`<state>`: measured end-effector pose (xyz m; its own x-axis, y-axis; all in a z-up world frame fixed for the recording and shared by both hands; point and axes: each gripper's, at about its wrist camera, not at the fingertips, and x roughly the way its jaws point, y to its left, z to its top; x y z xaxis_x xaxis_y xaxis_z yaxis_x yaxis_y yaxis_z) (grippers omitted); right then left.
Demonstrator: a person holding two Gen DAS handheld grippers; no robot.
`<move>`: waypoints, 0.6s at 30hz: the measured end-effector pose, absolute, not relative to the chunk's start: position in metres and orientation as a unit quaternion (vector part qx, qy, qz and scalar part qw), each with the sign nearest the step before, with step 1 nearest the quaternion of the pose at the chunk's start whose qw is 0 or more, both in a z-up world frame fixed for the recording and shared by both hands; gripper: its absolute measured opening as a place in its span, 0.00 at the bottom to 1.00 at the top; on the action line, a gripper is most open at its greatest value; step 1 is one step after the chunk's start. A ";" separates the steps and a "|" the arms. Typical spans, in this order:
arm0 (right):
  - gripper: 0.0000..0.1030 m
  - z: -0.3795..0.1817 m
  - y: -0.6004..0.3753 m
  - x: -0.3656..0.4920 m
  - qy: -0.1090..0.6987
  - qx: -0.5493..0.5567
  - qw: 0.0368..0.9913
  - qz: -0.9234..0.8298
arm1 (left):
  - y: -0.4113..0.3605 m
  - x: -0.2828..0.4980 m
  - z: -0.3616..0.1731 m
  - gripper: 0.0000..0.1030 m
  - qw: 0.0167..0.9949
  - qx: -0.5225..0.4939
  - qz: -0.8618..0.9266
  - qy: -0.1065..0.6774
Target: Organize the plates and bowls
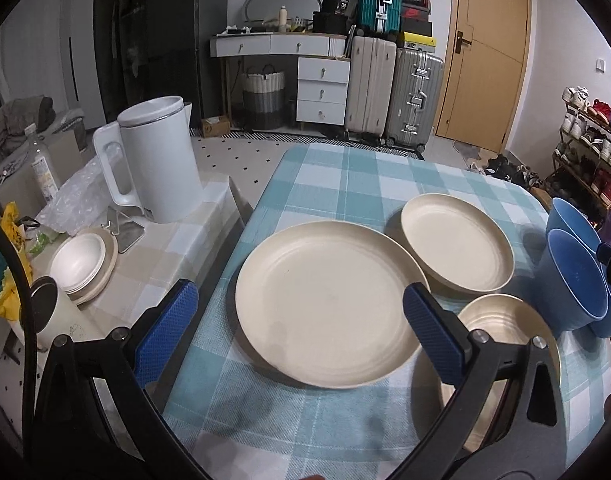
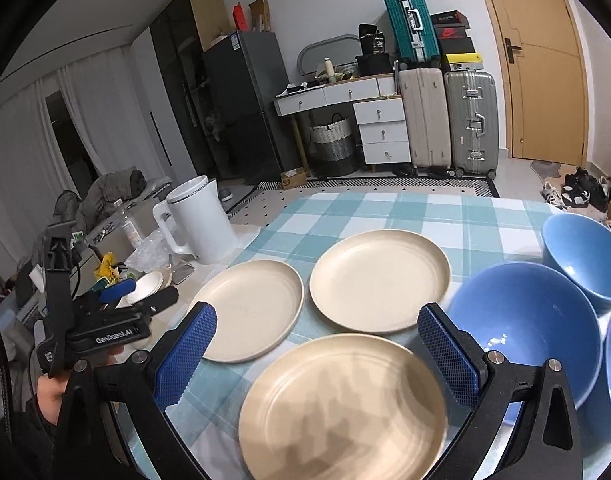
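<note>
Three cream plates lie on your checked tablecloth (image 2: 385, 208): the left plate (image 2: 251, 310), the far plate (image 2: 379, 280) just beside it, and the near plate (image 2: 341, 408) in front of them, all apart from each other. Your right gripper (image 2: 317, 356) hangs above the near plate with its blue pads wide apart and nothing between them, and your left gripper (image 1: 301, 332) hangs above the left plate (image 1: 329, 304), also spread wide and empty. The blue bowls (image 2: 525, 328) stand at the right edge, close beside the plates
</note>
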<state>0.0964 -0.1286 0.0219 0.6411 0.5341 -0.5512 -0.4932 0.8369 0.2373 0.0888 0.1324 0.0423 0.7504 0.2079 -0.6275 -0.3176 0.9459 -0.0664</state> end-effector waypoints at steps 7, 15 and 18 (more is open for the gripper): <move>1.00 0.011 -0.101 0.119 0.334 0.024 0.895 0.294 | 0.164 0.111 0.026 0.99 0.922 -0.098 0.157 0.340; 1.00 -0.011 -0.066 0.146 0.364 0.016 0.883 0.296 | 0.194 0.123 0.002 0.99 0.911 -0.124 0.166 0.356; 1.00 -0.018 -0.056 0.154 0.373 0.015 0.879 0.298 | 0.201 0.127 -0.009 0.99 0.907 -0.130 0.166 0.364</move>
<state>0.1537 -0.0560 -0.0181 0.5451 0.5343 -0.6461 -0.5120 0.8224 0.2481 0.1273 0.2006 -0.0086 0.6801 0.2066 -0.7034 -0.3958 0.9111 -0.1150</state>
